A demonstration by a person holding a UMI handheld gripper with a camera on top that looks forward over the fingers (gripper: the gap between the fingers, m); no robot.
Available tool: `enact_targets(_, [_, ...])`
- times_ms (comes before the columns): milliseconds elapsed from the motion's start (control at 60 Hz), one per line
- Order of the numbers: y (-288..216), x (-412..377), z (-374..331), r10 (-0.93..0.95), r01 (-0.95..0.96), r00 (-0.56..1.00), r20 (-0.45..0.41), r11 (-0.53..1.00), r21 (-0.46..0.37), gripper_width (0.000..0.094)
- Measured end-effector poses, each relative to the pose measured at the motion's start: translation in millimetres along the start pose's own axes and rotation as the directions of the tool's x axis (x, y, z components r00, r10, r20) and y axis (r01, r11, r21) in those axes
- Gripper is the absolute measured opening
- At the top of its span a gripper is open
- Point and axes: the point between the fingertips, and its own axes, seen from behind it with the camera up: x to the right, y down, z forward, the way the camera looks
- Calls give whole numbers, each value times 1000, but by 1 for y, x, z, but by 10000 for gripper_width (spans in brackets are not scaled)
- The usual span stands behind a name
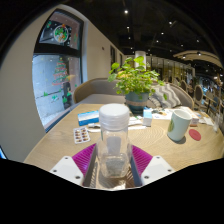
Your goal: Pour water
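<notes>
Clear ribbed bottle (113,143) between hand-held gripper (112,160) fingers

Camera on tongs (113,160), facing forward, tabletop-level.

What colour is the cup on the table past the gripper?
The cup is pale mint green, seen in the gripper view.
</notes>
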Motion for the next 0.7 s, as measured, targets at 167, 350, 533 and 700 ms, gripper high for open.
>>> enact_targets(167, [-5, 3, 1, -7, 7, 1000, -25, 1000, 29, 461])
enact_targets(350, [-12, 4, -2, -17, 17, 999, -28, 1000, 8, 405])
enact_targets(533, [-67, 6, -17, 83, -84, 996, 15, 995, 61, 406])
enact_targets(700, [-148, 18, -25, 440, -460, 878, 189, 885, 74, 405])
